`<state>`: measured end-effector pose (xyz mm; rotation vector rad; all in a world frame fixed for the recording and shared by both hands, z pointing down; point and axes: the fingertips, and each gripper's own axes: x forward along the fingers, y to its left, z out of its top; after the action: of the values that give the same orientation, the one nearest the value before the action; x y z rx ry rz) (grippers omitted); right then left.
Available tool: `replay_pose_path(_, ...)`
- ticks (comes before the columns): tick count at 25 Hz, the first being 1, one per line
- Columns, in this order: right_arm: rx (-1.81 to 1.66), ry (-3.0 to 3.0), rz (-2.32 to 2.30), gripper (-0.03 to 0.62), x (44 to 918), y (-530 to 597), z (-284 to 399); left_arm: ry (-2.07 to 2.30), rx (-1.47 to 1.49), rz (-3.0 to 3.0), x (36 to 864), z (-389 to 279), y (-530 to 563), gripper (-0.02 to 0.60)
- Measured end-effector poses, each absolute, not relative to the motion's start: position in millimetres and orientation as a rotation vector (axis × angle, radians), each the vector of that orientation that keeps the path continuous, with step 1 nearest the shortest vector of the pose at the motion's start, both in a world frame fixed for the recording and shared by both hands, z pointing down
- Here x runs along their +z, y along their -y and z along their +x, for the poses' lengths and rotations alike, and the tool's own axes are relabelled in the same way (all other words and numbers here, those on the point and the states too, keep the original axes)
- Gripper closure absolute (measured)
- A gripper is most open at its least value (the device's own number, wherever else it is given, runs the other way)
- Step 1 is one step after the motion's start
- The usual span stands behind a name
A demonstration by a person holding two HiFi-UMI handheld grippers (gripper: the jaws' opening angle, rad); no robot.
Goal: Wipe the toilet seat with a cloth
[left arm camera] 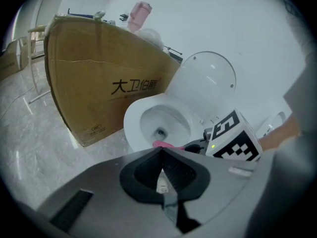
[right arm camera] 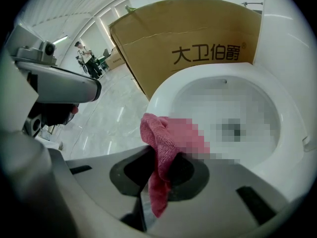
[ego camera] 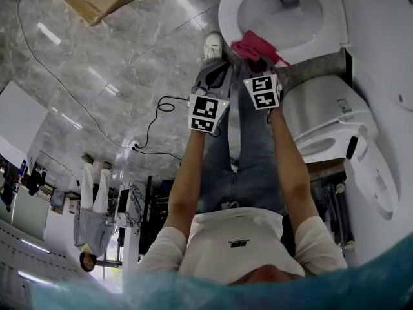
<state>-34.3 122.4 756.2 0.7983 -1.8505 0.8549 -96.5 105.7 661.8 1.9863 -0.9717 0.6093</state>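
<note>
— Pink fuzzy cloth (right arm camera: 163,138), where is it?
— Clenched in my right hand-held gripper (right arm camera: 166,170), at the white toilet bowl's front rim (right arm camera: 158,90).
— And your left hand-held gripper (left arm camera: 161,157)?
— Jaws pressed together on nothing, beside the right.

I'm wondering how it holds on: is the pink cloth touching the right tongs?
Touching. The right gripper view shows the pink cloth pinched between the right tongs, with its loose end trailing through them.

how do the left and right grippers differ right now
The right gripper is shut on the pink cloth; the left gripper is shut on nothing. The right gripper reaches the toilet rim; the left gripper sits short of it. Both face the toilet rim.
</note>
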Motion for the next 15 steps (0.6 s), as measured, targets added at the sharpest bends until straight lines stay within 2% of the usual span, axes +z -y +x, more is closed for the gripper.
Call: replay_pose_path(15, 0.837, 1.942, 0.685, 0.540, 755, -90, -78, 1.061, 0.590, 1.933, 664, -119, -90, 0.575)
